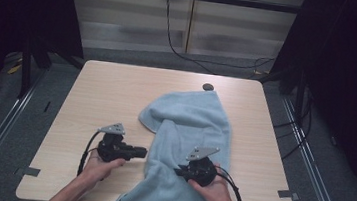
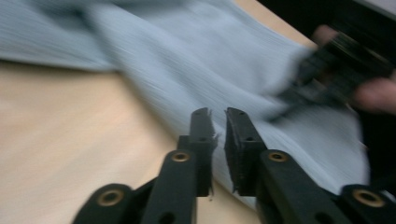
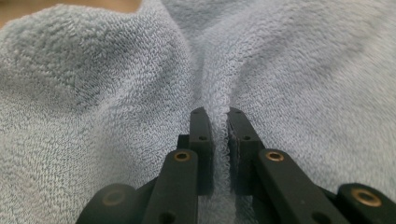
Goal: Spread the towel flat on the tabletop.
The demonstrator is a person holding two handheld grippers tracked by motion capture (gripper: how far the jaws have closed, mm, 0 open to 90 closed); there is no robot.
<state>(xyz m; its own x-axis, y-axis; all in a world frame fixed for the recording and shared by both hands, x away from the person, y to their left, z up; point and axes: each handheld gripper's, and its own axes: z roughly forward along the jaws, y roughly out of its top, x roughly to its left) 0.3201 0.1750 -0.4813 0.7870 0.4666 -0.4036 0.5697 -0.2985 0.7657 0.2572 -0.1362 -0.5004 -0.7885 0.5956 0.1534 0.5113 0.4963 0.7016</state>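
Observation:
A light blue towel (image 1: 189,122) lies crumpled from the middle of the wooden table (image 1: 102,92) down over its front edge. My left gripper (image 1: 145,152) points right at the towel's left edge. In the left gripper view its jaws (image 2: 218,112) stand almost together, with a thin strip of towel (image 2: 187,60) in the narrow gap. My right gripper (image 1: 177,171) rests on the towel near the front edge and points left. Its jaws (image 3: 218,111) are shut on a raised fold of the towel (image 3: 93,93). The right hand and its gripper (image 2: 336,74) appear blurred in the left gripper view.
A small black round object (image 1: 208,87) sits at the table's far edge, just past the towel. Bare wood lies on the table's left half. Grey tape marks (image 1: 31,171) flank the front corners. Cables (image 1: 173,39) run along the floor behind, and dark curtains stand at both sides.

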